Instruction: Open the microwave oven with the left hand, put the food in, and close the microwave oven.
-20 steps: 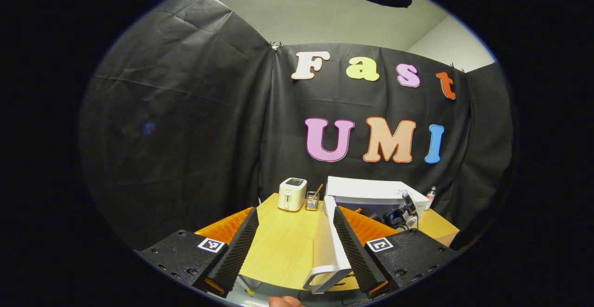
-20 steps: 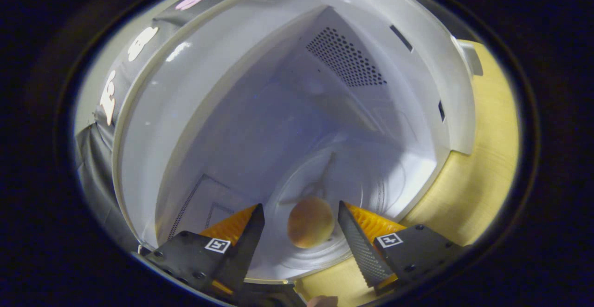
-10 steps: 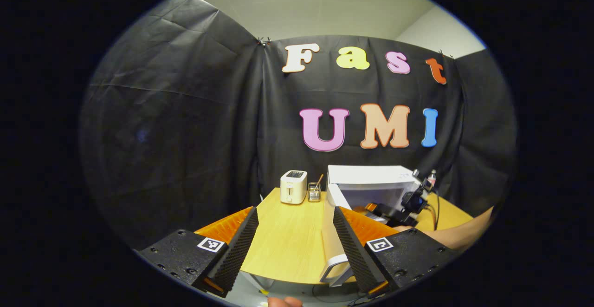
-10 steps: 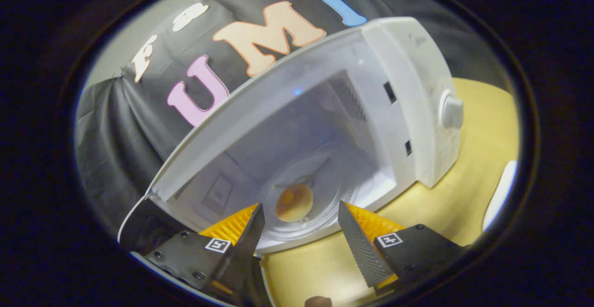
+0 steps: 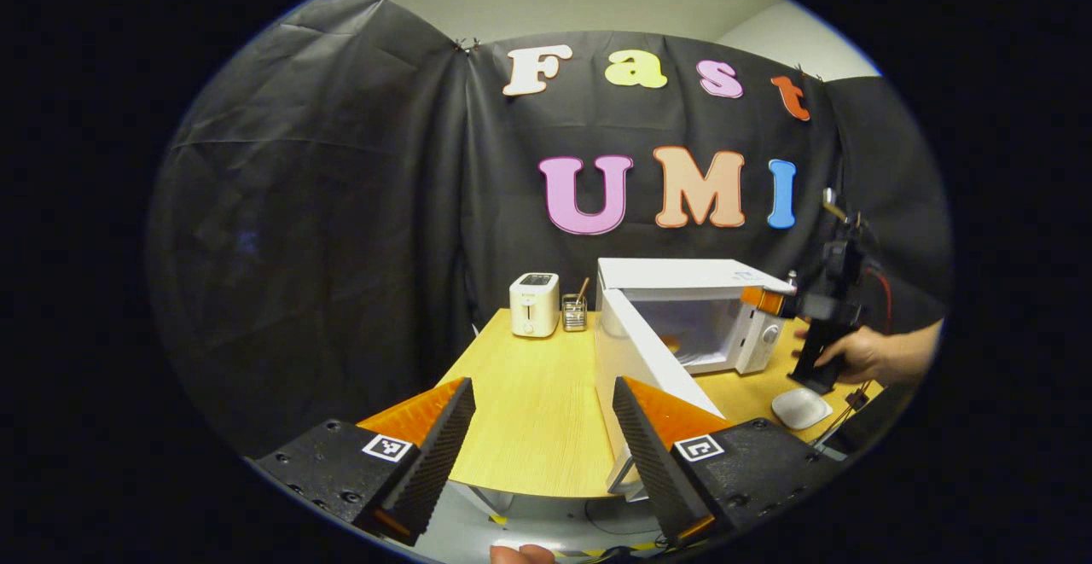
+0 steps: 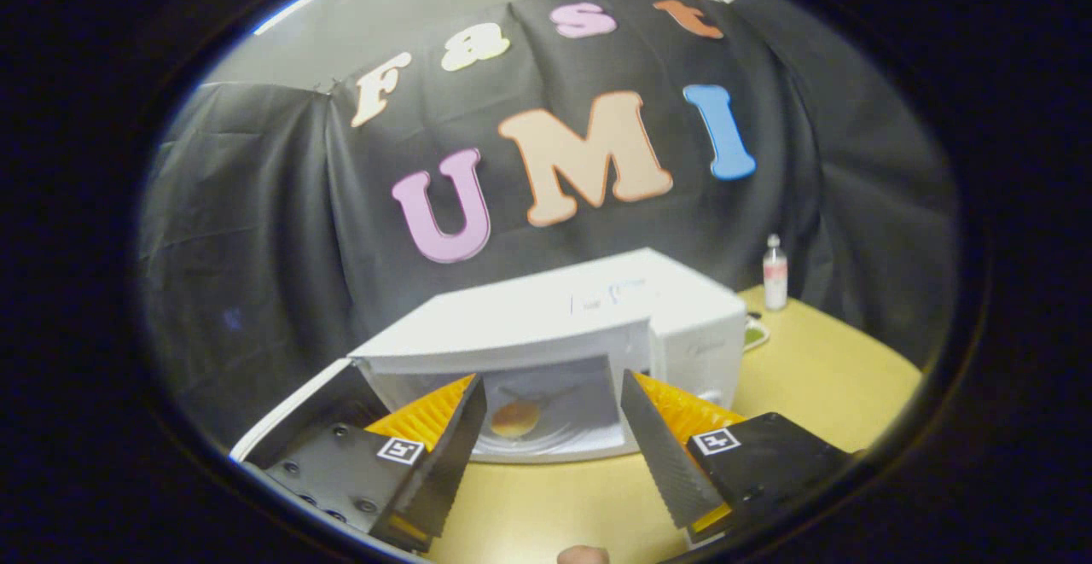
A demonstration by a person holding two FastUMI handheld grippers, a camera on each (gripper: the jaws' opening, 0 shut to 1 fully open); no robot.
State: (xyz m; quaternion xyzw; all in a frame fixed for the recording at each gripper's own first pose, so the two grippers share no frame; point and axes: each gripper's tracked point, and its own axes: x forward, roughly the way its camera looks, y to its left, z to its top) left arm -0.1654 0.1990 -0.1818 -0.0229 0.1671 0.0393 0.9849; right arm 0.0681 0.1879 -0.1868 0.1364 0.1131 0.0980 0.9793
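The white microwave [image 6: 563, 321] stands on the wooden table [image 6: 810, 376] with its door [image 5: 641, 357] swung wide open. A round brown bun [image 6: 515, 418] lies on the glass turntable inside. My right gripper [image 6: 550, 453] is open and empty, held back outside the cavity and facing it. In the left gripper view a hand [image 5: 849, 355] holds that gripper at the microwave's right front corner. My left gripper [image 5: 537, 453] is open and empty, off the table's near edge, with the door's edge just beyond its right finger [image 5: 648, 453].
A white toaster [image 5: 534, 305] and a small jar of utensils [image 5: 574, 312] stand left of the microwave at the back. A white dish [image 5: 800, 408] lies on the table's right front. A small bottle [image 6: 775, 272] stands behind the microwave on the right.
My right gripper has pulled back out of the microwave cavity, with the bun left on the turntable. My left gripper has drawn back from the door.
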